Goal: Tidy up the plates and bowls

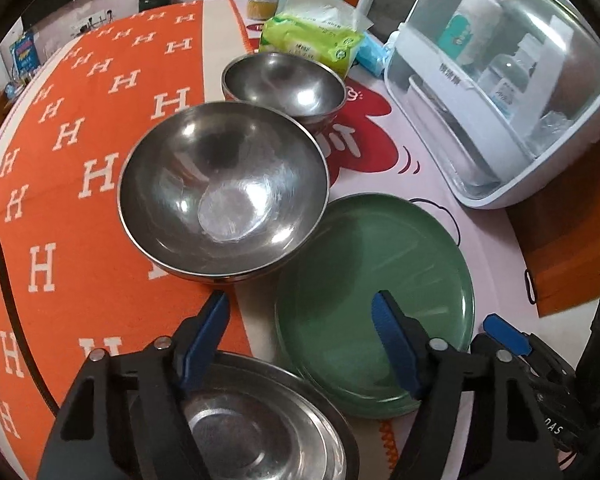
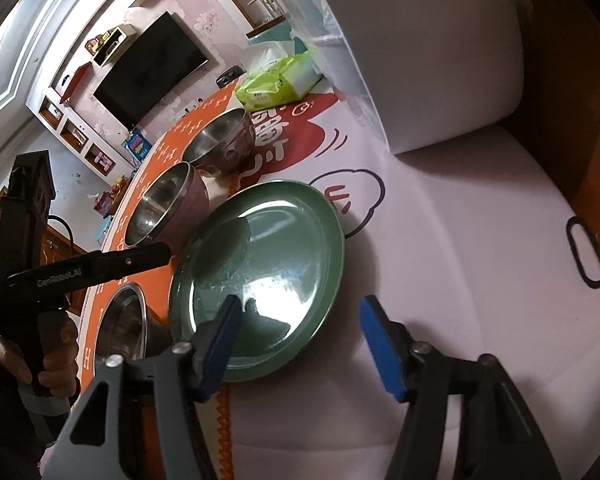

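A large steel bowl [image 1: 220,192] stands on the orange cloth, with a smaller steel bowl [image 1: 284,84] behind it. Right of them lies a green plate [image 1: 372,304], and a shallow steel dish [image 1: 260,420] sits nearest the camera. My left gripper [image 1: 300,314] is open above the gap between the steel dish and the green plate, holding nothing. In the right wrist view the green plate [image 2: 260,272] lies ahead. My right gripper [image 2: 300,322] is open, its left finger over the plate's near rim and its right finger over the white cloth. A hand [image 2: 56,356] holds the left gripper [image 2: 156,254].
A white box with a clear lid [image 1: 500,92] holding bottles stands at the back right. A green tissue pack [image 1: 312,40] lies behind the bowls. Bare wooden table edge [image 1: 560,248] shows at the right. The orange H-patterned cloth [image 1: 80,160] covers the left side.
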`<state>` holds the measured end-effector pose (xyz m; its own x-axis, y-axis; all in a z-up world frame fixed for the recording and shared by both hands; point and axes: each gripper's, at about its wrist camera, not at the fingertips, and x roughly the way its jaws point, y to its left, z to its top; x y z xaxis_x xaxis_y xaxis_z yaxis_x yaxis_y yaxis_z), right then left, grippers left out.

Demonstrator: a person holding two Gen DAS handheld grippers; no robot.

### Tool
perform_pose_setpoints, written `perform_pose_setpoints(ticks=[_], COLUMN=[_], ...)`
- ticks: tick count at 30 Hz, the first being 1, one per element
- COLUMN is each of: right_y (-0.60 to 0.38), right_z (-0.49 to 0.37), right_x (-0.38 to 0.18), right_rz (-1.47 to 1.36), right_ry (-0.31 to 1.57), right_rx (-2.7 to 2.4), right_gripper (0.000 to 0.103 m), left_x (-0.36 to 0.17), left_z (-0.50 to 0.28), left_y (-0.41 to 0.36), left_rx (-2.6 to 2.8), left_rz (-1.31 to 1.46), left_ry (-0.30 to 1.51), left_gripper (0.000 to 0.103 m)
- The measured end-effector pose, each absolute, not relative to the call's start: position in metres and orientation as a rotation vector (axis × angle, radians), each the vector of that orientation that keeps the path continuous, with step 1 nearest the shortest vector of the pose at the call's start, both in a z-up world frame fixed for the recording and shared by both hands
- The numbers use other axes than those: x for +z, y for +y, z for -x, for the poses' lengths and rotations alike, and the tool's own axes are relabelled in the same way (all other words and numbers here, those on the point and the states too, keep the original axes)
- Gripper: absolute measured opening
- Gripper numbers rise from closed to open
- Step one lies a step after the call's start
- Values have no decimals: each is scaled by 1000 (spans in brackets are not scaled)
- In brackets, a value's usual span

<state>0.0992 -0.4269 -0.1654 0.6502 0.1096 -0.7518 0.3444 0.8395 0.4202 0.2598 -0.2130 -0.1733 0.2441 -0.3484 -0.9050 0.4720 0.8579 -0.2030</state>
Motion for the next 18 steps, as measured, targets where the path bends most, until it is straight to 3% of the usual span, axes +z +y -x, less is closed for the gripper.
perform_pose_setpoints(ticks=[5,13,18], right_y=[-427,-431,-433], right_z=[-105,-109,-111], right_x=[-173,-181,-186], right_rz=[-581,-586,-594], right_ry=[882,903,912], right_rx=[-130,-144,-146], right_gripper=[40,26,21], left_x=[-184,-192,-195], left_z=[-263,-267,-266], left_y=[-216,-219,-223], left_rx=[-549,-527,-515], left_rz=[-130,-165,-211], left_ry=[1222,1217,1203], left_gripper=[65,58,47])
